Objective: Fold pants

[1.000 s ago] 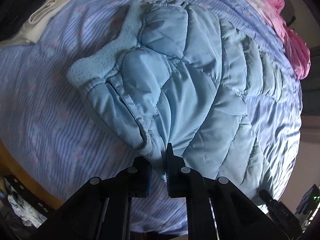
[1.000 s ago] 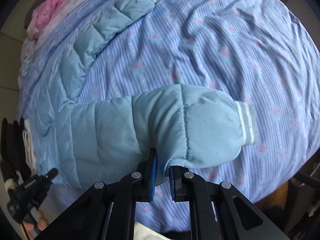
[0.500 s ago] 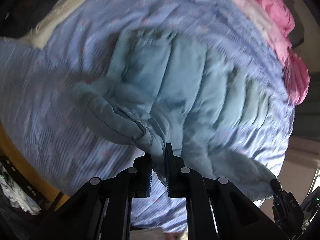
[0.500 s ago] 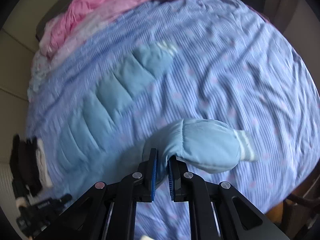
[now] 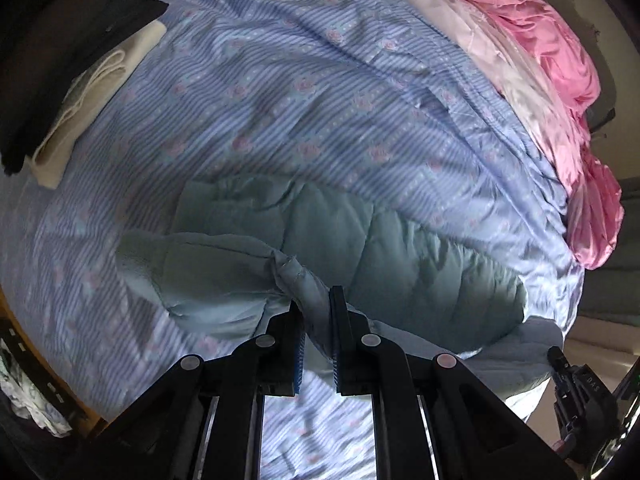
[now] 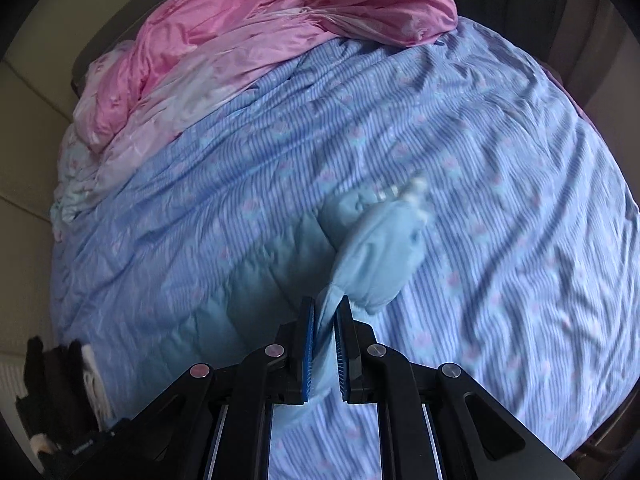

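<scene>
Both the left gripper (image 5: 316, 312) and right gripper (image 6: 325, 322) pinch the quilted pants (image 5: 400, 256), 1 leg lifted; fold barely begun

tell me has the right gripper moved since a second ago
Yes. The right gripper, shut on the quilted pants, has pulled back: the pink bedding now shows.

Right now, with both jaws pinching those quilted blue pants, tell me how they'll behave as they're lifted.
The quilted blue pants likely hang floppy: fabric droops from the left gripper and the right gripper. Their puffy padding suggests they are light for their bulk. The sheeny shell may be slippery, so a pinched fold might creep out.
</scene>
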`<state>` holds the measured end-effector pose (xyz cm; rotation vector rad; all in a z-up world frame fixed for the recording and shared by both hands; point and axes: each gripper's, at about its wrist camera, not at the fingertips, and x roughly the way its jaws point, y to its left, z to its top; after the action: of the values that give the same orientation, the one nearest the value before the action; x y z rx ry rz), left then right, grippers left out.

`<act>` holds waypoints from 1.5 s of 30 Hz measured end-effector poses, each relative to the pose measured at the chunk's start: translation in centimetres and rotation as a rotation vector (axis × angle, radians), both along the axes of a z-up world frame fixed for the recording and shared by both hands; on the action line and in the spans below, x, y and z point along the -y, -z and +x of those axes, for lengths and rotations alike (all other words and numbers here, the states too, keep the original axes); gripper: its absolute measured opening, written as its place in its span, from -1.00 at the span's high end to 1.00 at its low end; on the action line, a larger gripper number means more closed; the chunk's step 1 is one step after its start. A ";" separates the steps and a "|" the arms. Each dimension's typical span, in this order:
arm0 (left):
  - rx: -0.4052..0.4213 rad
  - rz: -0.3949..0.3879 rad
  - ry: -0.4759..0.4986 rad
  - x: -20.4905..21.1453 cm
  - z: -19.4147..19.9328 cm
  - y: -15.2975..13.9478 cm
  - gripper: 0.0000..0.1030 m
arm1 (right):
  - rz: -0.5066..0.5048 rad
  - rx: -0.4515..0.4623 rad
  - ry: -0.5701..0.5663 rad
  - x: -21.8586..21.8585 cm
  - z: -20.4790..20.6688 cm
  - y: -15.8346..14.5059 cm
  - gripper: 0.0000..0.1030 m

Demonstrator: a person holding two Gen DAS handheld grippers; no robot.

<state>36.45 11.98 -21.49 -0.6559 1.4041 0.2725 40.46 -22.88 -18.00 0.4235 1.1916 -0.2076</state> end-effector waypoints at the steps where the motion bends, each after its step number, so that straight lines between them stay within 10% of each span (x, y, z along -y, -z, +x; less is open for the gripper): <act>1: -0.006 0.003 -0.002 -0.1 0.6 0.3 0.76 | -0.005 -0.006 0.001 0.0 0.6 0.3 0.79; 15: -0.084 0.060 0.090 0.0 6.2 3.3 0.59 | -0.069 -0.021 -0.097 -1.0 6.9 2.5 0.64; 20: 0.115 0.179 0.249 2.0 5.9 -0.9 -0.34 | -0.113 0.085 -0.173 -0.3 5.5 -0.4 -0.09; 24: 0.264 0.302 0.398 4.8 5.0 -4.9 -0.35 | -0.173 0.179 -0.236 0.9 3.9 -3.5 -0.21; 29: 0.382 0.263 0.584 9.3 3.2 -6.5 -0.34 | -0.136 0.224 -0.278 4.5 1.5 -4.4 -0.21; 45: 0.151 0.274 0.650 14.5 2.8 2.6 -0.20 | 0.266 0.055 -0.154 9.2 3.3 7.7 -0.21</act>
<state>39.25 -2.56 -24.04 0.0219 1.3292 -0.1012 43.71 -32.07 -25.73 0.5628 1.1963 0.0969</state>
